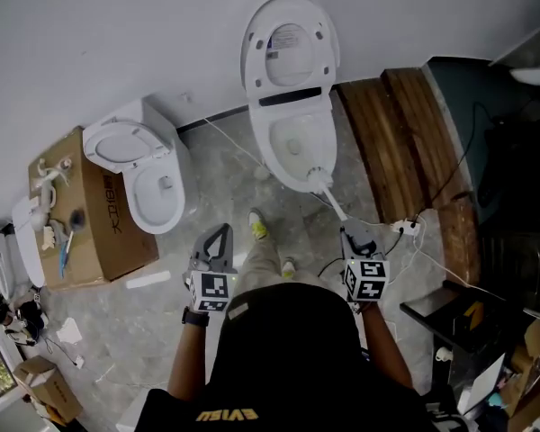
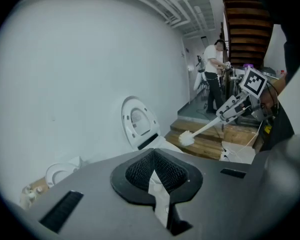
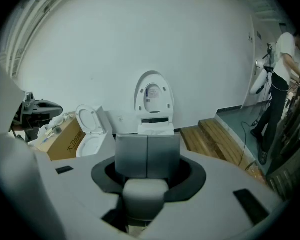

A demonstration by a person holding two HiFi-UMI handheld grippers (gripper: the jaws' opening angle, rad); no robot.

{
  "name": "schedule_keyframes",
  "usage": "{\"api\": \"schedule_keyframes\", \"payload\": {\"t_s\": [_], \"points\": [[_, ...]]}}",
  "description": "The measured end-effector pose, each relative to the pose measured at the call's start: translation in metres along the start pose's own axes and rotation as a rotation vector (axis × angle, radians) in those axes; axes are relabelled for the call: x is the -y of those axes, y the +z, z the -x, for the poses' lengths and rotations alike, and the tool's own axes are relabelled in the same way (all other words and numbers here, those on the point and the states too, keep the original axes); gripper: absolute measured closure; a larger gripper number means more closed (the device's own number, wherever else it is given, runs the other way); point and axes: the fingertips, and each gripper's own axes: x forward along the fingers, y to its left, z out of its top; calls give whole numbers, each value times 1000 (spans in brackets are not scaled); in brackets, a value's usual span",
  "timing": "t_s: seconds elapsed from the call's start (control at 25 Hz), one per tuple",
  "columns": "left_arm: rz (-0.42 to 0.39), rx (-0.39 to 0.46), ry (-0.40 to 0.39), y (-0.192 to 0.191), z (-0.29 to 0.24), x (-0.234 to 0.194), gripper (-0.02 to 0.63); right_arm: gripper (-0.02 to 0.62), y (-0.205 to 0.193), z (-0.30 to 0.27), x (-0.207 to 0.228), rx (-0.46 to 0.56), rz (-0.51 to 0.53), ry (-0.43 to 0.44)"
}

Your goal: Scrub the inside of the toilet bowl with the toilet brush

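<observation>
At front rim of bowl [image 1: 272, 151]: brush [image 1: 318, 182] head, handle clenched in right gripper [image 1: 355, 235]. Left gripper [image 1: 218, 237] closed, empty. Best to dip head inside, sweep under rim.

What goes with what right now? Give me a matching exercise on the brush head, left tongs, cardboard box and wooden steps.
1. White bristled head of the toilet brush
2. Left tongs
3. Brown cardboard box
4. Brown wooden steps

A. Right of the large white toilet with raised lid in the head view
B. Shut, holding nothing
C. Left of the small white toilet in the head view
D. At the large toilet's front rim

Pairs: 1-D, 2-B, 3-C, 4-A.
</observation>
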Motion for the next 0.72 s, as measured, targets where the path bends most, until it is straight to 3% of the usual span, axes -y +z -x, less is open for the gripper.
{"api": "schedule_keyframes", "payload": {"t_s": [0.16, 0.28, 0.48, 0.72], "points": [[27, 5, -67, 16, -49, -35, 588, 433, 21, -27, -3, -84, -6, -23], [-1, -14, -68, 13, -91, -56, 588, 433, 39, -49, -8, -138, 27, -30], [181, -69, -178, -8, -146, -39, 588, 433, 60, -90, -3, -198, 158, 16], [186, -159, -192, -27, -180, -10, 588, 433, 37, -161, 24, -303, 294, 166]]}}
